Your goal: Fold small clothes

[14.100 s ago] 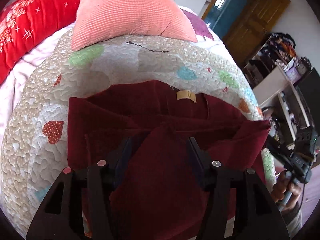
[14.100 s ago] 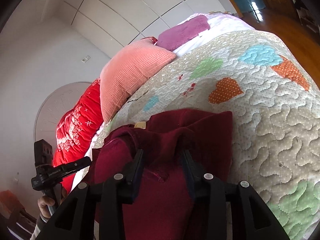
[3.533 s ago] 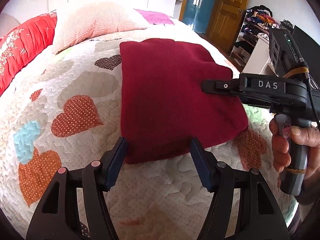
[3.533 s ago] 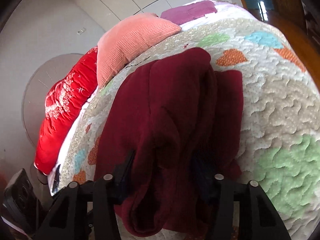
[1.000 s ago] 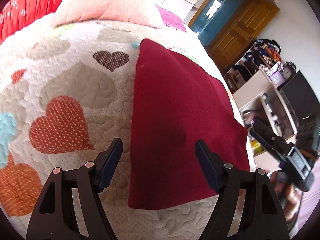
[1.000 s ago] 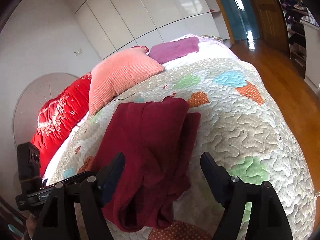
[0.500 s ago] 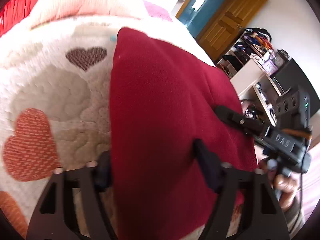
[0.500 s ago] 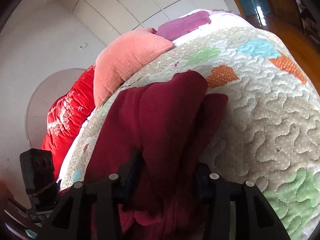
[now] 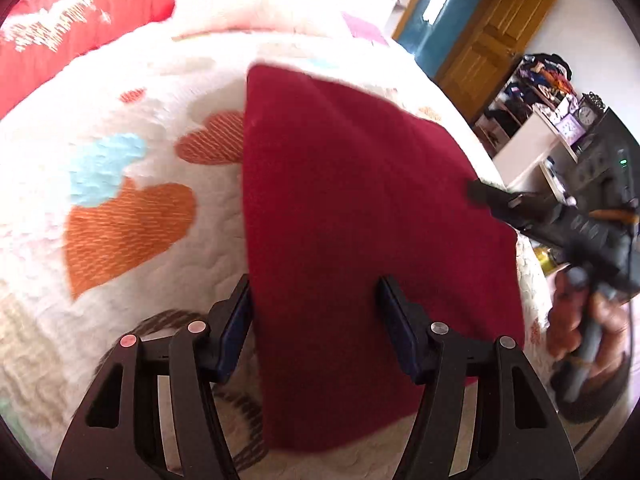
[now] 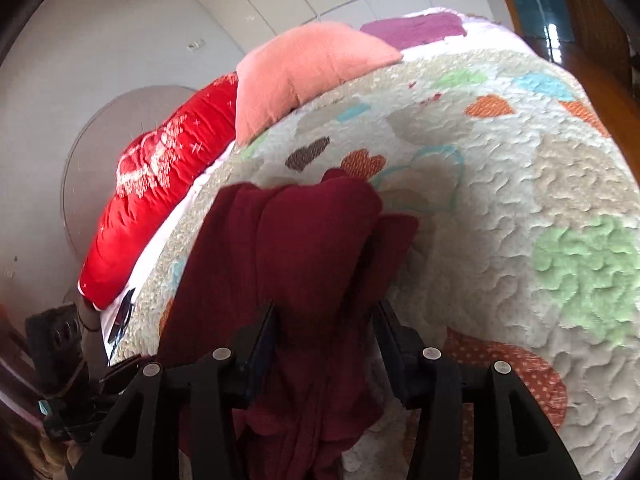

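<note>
The left claw (image 9: 314,304) straddles the near edge of the folded maroon garment (image 9: 352,216) lying on the bed quilt (image 9: 120,184), fingers wide apart, probably to square it; the right claw (image 10: 324,328), also spread, straddles its bunched side, whether gripping I cannot tell

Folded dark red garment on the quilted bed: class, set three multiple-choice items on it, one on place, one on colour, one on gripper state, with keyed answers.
1. Where does the garment lie?
A floor
B heart-patterned quilt
C shelf

2. What colour is the pillow beside the red cushion?
A blue
B black
C salmon pink

3. How does the left gripper stand?
A open, fingers straddling the garment
B shut on a pillow
C out of view

Answers: B, quilt shows all around it; C, seen in the right wrist view; A, cloth lies between the spread fingers.
</note>
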Action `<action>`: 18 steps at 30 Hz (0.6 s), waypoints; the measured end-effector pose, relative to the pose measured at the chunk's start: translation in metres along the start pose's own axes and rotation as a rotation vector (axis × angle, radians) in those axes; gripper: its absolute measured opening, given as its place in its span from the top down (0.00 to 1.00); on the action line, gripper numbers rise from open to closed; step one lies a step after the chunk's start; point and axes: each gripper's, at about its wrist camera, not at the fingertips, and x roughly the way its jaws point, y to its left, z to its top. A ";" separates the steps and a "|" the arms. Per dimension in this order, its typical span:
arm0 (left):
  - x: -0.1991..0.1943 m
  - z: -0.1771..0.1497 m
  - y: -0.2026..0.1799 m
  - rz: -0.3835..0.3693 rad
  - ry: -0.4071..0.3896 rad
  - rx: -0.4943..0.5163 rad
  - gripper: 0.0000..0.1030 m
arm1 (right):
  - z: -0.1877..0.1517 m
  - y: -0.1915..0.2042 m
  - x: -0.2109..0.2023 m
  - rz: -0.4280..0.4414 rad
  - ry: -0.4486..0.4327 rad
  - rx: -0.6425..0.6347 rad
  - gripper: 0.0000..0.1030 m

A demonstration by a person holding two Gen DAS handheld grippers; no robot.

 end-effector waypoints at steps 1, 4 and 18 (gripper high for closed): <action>-0.010 -0.001 -0.002 0.008 -0.026 0.004 0.40 | 0.004 0.003 -0.007 0.005 -0.020 -0.008 0.54; -0.029 0.002 -0.009 -0.007 -0.100 0.008 0.40 | 0.014 0.010 -0.003 -0.026 -0.009 -0.028 0.54; -0.008 -0.013 -0.049 0.151 -0.075 0.228 0.36 | 0.026 0.001 0.052 -0.203 0.069 -0.085 0.88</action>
